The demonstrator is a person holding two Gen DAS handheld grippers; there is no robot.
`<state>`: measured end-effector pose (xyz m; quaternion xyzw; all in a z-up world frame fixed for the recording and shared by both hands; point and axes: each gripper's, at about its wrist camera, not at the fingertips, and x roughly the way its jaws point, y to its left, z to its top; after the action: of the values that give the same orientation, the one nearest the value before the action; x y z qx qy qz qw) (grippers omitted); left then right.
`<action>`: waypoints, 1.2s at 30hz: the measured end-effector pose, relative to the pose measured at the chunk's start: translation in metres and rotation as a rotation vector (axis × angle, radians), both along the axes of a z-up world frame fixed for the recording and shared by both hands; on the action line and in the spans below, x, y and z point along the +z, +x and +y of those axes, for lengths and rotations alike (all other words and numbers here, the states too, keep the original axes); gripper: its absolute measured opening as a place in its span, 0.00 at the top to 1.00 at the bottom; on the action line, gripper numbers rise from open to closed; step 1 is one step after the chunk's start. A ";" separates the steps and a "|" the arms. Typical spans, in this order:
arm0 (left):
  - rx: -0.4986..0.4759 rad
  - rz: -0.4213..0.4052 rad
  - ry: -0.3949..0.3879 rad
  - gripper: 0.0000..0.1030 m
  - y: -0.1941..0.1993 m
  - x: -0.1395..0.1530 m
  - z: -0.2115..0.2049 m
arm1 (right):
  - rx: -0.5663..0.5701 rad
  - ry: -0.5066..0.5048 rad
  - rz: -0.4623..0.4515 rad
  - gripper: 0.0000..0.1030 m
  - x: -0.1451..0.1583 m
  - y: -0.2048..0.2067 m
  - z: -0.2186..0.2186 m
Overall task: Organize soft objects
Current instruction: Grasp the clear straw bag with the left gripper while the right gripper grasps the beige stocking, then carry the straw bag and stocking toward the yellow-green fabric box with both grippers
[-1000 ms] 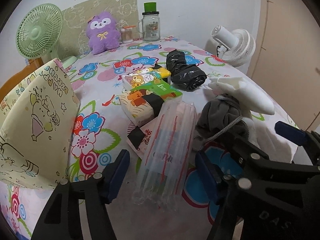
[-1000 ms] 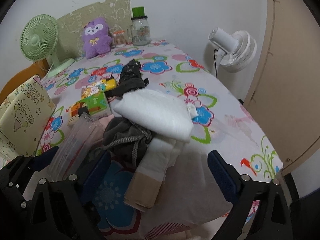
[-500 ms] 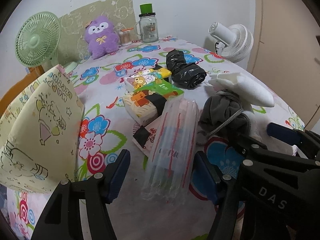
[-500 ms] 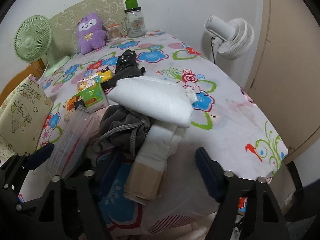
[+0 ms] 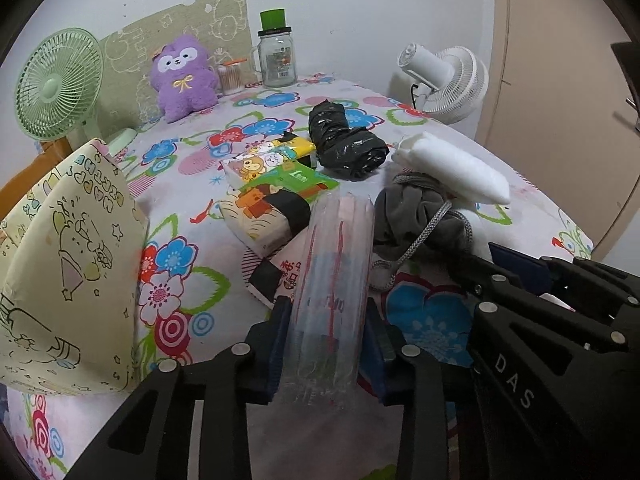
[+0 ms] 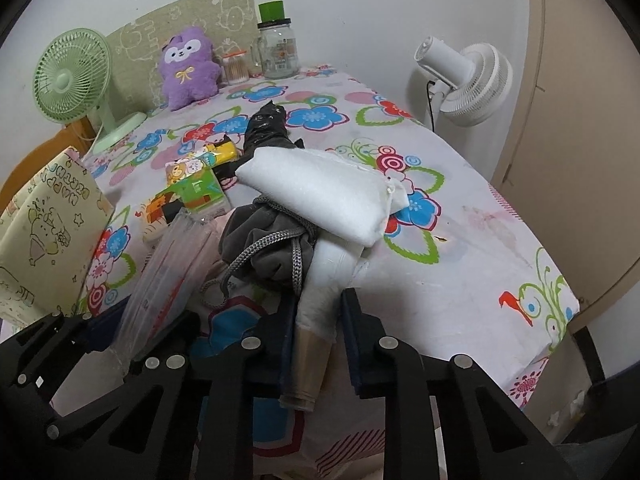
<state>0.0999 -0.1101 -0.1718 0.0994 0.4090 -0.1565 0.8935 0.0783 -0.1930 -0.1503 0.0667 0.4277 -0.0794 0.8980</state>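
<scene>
A long clear plastic pack with red print [image 5: 334, 264] lies on the floral tablecloth [image 5: 180, 184]. My left gripper [image 5: 328, 320] is closing, and its blue pads press the pack's near end from both sides. My right gripper [image 6: 319, 316] is shut on a white roll with a beige end [image 6: 326, 276]. A grey drawstring cloth [image 6: 272, 240] and a white folded pad [image 6: 320, 192] rest on the roll's far part. Tissue packs [image 5: 272, 196] and a black plastic bundle [image 5: 344, 144] lie behind. A purple plush [image 5: 184, 76] sits at the back.
A yellow cartoon-print bag [image 5: 68, 260] stands open at the left. A green fan [image 5: 56, 84] and a glass jar with a green lid [image 5: 276, 52] stand at the back. A white fan [image 6: 468, 80] is beyond the table's right edge, next to a beige door.
Both grippers went from wide open to closed. The left pads now squeeze the clear pack, and the right pads now squeeze the white roll. Neither hand has shifted.
</scene>
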 end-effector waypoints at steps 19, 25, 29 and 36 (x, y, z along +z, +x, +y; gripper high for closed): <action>0.039 -0.078 -0.045 0.74 -0.014 0.031 0.012 | 0.020 0.012 -0.097 0.79 0.035 -0.017 0.012; 0.051 -0.107 -0.050 0.75 -0.019 0.044 0.017 | 0.033 0.005 -0.125 0.79 0.048 -0.020 0.017; 0.059 -0.127 -0.051 0.75 -0.021 0.053 0.020 | 0.040 0.003 -0.143 0.79 0.057 -0.022 0.019; 0.075 -0.158 -0.058 0.75 -0.026 0.069 0.026 | 0.056 0.000 -0.175 0.79 0.074 -0.023 0.024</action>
<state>0.0744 -0.0846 -0.1026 0.0700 0.3359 -0.1263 0.9308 0.0554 -0.1687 -0.0766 0.0611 0.3491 -0.0480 0.9338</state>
